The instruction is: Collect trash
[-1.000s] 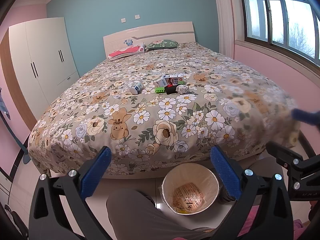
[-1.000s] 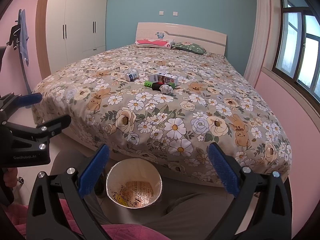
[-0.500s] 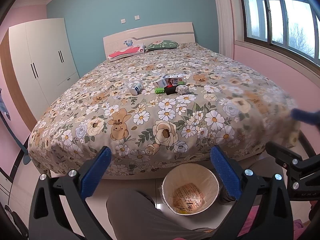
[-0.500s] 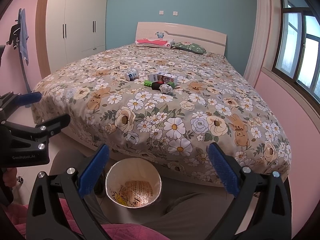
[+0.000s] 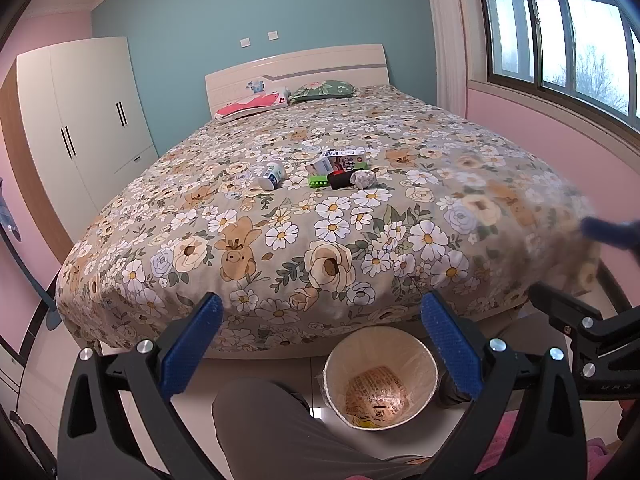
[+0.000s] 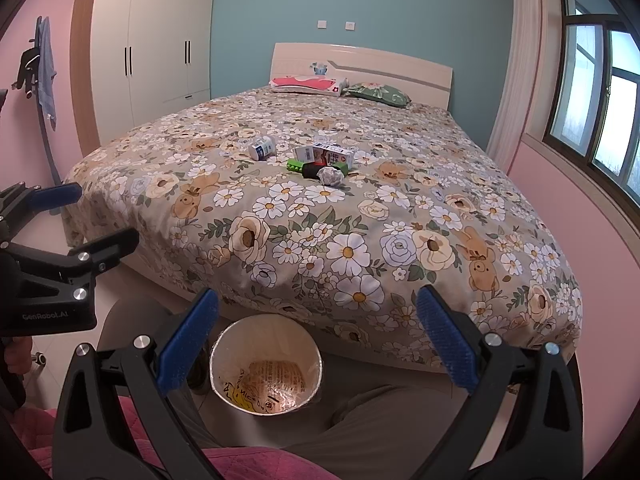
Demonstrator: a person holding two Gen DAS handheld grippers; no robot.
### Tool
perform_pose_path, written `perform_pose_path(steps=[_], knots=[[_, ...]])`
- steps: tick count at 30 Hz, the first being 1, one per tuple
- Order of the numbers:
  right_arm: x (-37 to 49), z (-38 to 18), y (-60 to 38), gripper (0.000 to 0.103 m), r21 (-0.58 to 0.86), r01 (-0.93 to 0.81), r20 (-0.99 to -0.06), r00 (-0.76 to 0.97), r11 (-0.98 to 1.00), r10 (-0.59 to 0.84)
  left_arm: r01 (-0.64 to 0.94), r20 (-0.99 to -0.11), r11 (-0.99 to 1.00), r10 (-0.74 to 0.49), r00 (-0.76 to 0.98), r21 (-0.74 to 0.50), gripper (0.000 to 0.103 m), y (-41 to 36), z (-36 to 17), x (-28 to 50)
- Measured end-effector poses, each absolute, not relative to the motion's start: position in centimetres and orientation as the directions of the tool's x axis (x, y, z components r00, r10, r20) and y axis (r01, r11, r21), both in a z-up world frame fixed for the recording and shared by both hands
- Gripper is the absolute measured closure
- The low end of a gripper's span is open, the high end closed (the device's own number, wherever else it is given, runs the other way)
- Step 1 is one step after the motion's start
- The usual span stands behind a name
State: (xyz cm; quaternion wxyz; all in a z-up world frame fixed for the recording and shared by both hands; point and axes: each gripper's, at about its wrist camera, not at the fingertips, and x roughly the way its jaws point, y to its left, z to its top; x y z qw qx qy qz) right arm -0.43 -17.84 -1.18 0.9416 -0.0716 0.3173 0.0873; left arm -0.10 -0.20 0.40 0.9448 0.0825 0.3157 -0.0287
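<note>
Trash lies in the middle of the floral bed: a white bottle [image 5: 271, 175] [image 6: 262, 147], a milk carton [image 5: 340, 161] [image 6: 329, 156], a green piece [image 5: 318, 180] [image 6: 295, 166], a dark item [image 5: 340, 179] [image 6: 311, 170] and a crumpled paper ball [image 5: 363, 179] [image 6: 331, 176]. A lined waste bin [image 5: 380, 376] [image 6: 266, 368] with a wrapper inside stands on the floor at the bed's foot. My left gripper [image 5: 320, 344] and right gripper [image 6: 316, 340] are both open and empty, held above the bin, far from the trash.
The bed [image 5: 280, 240] fills the middle; two pillows [image 5: 280, 98] lie at the headboard. A white wardrobe [image 5: 80, 128] stands left, a window [image 5: 560, 32] right. The person's grey trouser legs [image 5: 272, 428] are beside the bin.
</note>
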Motion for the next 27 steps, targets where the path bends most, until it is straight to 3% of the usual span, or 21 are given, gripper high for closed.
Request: perform_pose_path(steps=[27], knots=[[-0.47,-0.88,-17.59,0.007,-0.088,-0.213,-0.603,0.789,0.973,0.119,0.108,-0.595,0.984,-0.004,0.804,0.140,0.002,-0.63,0.78,0.05]])
